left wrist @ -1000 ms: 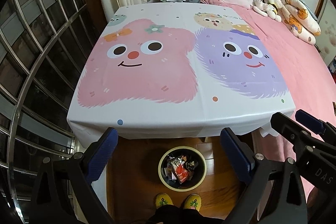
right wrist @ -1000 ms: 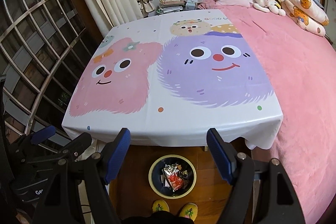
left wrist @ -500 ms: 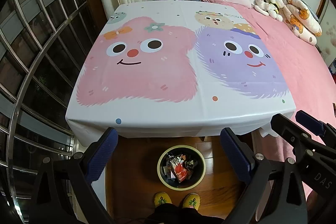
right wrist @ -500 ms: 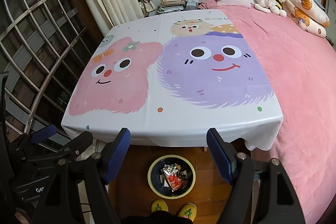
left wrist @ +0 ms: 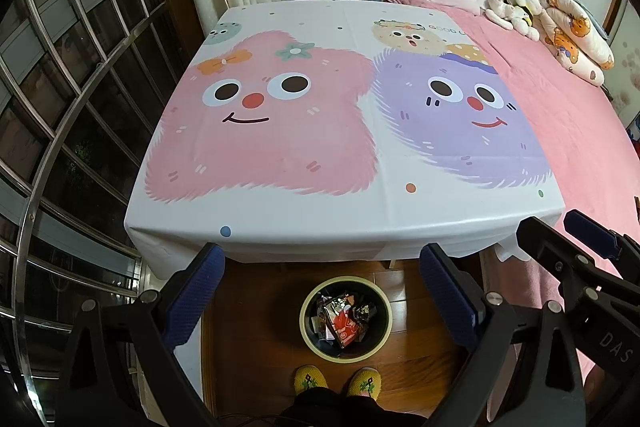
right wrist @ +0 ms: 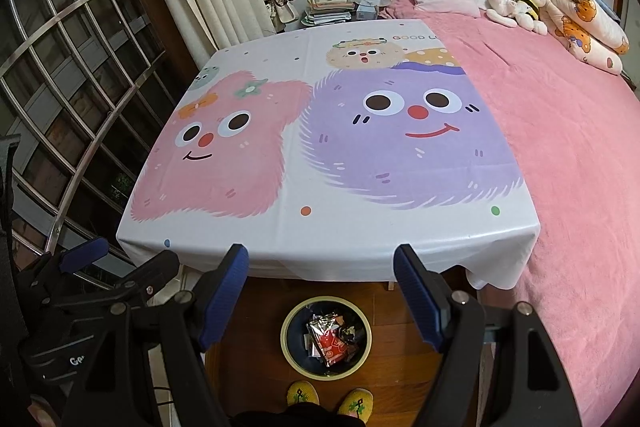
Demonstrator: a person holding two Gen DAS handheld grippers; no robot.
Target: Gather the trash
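While both views barely shift, the left gripper [left wrist: 318, 287] and right gripper [right wrist: 320, 291] stay spread and empty above the bin [left wrist: 345, 323] of wrappers [left wrist: 344, 321] below the table [left wrist: 340, 147]'s near edge, so collecting looks finished.

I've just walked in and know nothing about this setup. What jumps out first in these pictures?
The cartoon tablecloth fills the middle, with a pink furry face beside a purple one. Below its near edge, on the wooden floor, stands a round bin holding crumpled wrappers. The left gripper and right gripper hang open and empty above it.
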